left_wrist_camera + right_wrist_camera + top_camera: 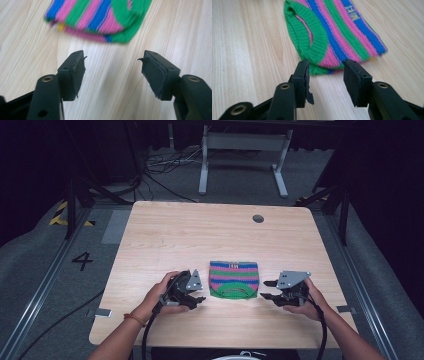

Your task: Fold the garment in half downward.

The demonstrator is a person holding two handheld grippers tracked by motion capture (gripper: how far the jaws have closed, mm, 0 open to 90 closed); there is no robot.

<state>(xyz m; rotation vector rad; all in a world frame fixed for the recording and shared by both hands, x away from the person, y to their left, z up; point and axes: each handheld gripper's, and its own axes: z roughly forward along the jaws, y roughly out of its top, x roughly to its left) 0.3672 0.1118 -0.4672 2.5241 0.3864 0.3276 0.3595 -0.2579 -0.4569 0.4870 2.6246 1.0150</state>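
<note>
A small knitted garment with pink, blue and green stripes and a green collar lies folded flat on the wooden table. My left gripper hovers just left of it, jaws open, nothing between them. In the left gripper view the garment lies beyond the open gripper. My right gripper sits just right of the garment, jaws open and empty. In the right gripper view the garment's near corner lies just past the open gripper, with the green collar toward the left.
A round grommet hole sits near the table's far right edge. Beyond the table stand a white desk frame and loose cables on the floor. Bare wood surrounds the garment on all sides.
</note>
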